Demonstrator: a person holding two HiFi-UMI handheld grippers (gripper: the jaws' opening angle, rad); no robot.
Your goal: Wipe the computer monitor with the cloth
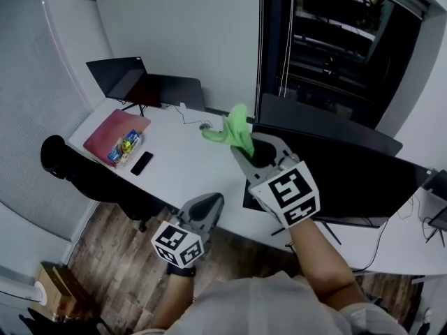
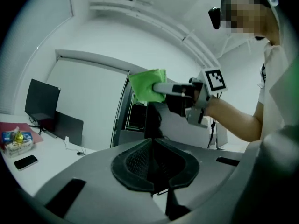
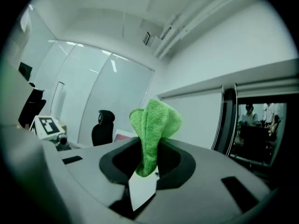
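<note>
Right hand-held gripper [image 3: 148, 164] pinches fuzzy green microfibre cloth [image 3: 154, 122] | left hand-held gripper [image 2: 152, 164] closed, empty | flat black monitor [image 1: 363, 180]

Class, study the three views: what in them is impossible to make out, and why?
- Monitor: in head view its near left corner sits behind the right tongs holding the cloth.
- Box: print too small in head and left gripper views.
- Desk: right end cut off by the head view's edge.
</note>
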